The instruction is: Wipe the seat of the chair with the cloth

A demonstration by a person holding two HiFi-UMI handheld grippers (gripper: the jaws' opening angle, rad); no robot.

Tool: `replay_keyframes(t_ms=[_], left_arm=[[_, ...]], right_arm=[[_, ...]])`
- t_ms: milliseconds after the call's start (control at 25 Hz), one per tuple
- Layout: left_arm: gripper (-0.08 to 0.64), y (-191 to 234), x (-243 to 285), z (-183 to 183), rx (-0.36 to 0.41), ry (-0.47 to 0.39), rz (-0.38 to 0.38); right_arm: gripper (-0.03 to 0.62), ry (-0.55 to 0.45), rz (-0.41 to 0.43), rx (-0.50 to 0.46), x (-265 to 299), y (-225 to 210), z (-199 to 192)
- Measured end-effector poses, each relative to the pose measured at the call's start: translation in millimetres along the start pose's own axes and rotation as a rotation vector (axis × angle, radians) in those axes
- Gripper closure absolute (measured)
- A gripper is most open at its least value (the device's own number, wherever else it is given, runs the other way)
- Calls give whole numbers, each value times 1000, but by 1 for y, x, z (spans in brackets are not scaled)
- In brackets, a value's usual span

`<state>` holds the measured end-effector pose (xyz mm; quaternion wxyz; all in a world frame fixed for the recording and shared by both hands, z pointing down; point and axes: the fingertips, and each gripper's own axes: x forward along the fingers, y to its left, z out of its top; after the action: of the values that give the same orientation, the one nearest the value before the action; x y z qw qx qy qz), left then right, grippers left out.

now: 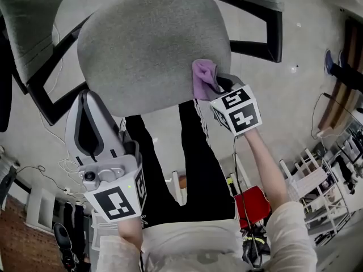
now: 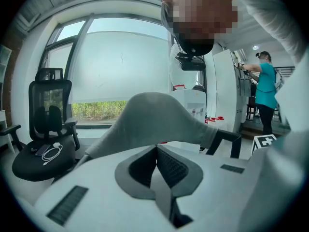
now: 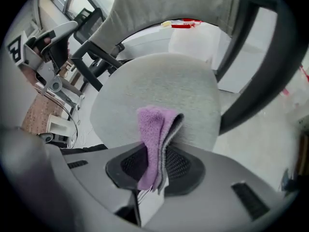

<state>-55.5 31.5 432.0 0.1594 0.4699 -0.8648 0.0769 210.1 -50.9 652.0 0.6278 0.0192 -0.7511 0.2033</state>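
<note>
Right now the right gripper [image 3: 155, 166] is clenched on the folded purple cloth [image 3: 153, 127] at the near right edge of the chair seat [image 1: 147, 44]. The left gripper [image 2: 157, 153] is closed on nothing. Press the cloth flat, then sweep overlapping strokes toward the far edge.

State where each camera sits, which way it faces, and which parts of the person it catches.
Head view: on the person's head, looking steeply down at the chair seat; the legs, left gripper and right gripper show.
Left gripper view: rides the left gripper, looking along shut, empty jaws at the grey chair and a window; a sleeve shows right.
Right gripper view: rides the right gripper, jaws shut on the purple cloth, facing the seat.
Shared: head and right gripper views both show seat, cloth, left gripper.
</note>
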Motion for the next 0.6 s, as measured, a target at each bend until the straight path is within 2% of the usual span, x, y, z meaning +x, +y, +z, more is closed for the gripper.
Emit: replay_keyframes(t_ms=[200,600], left_arm=[[548,-24,5,0,10,-3,-31],[548,-31,8,-1,17,4,-44]], right_arm=[[505,19,-74,-11,-12,-37,-22],[505,39,-134,25,-22,-67,-29]])
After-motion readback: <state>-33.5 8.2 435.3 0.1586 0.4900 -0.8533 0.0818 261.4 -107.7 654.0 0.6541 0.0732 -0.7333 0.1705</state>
